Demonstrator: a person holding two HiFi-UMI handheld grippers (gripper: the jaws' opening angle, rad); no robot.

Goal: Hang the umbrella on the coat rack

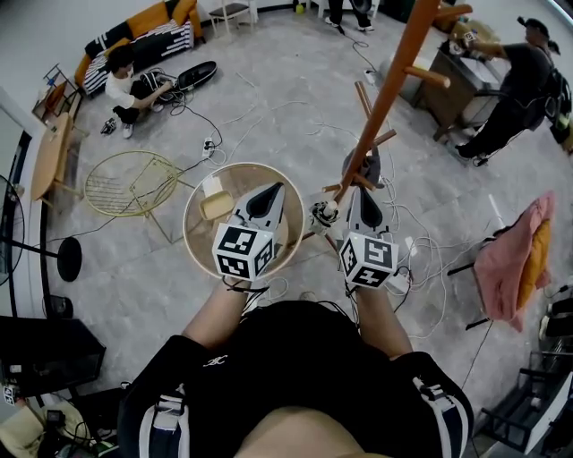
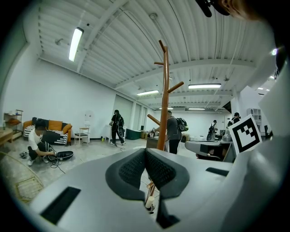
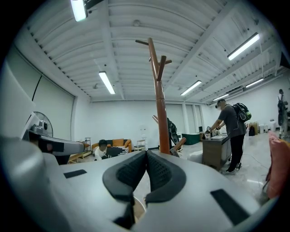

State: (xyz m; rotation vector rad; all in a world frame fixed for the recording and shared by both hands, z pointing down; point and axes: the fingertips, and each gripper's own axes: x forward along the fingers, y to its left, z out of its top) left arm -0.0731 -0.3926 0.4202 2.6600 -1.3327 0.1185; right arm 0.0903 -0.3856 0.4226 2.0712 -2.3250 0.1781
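The left tongs (image 1: 272,191) and the right tongs (image 1: 356,193) are both pressed shut on nothing. The right sits just beside the coat rack (image 1: 387,97) foot, the left farther out.

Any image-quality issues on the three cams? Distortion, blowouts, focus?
Head view: strong fisheye, the coat rack leans hard across the frame; light is even, no glare. Left gripper view: black vignette in the corners, ceiling tube blown out, left gripper close up and slightly soft. Right gripper view: same vignette, second tube clipped at the top edge, right gripper slightly soft, rack sharp.
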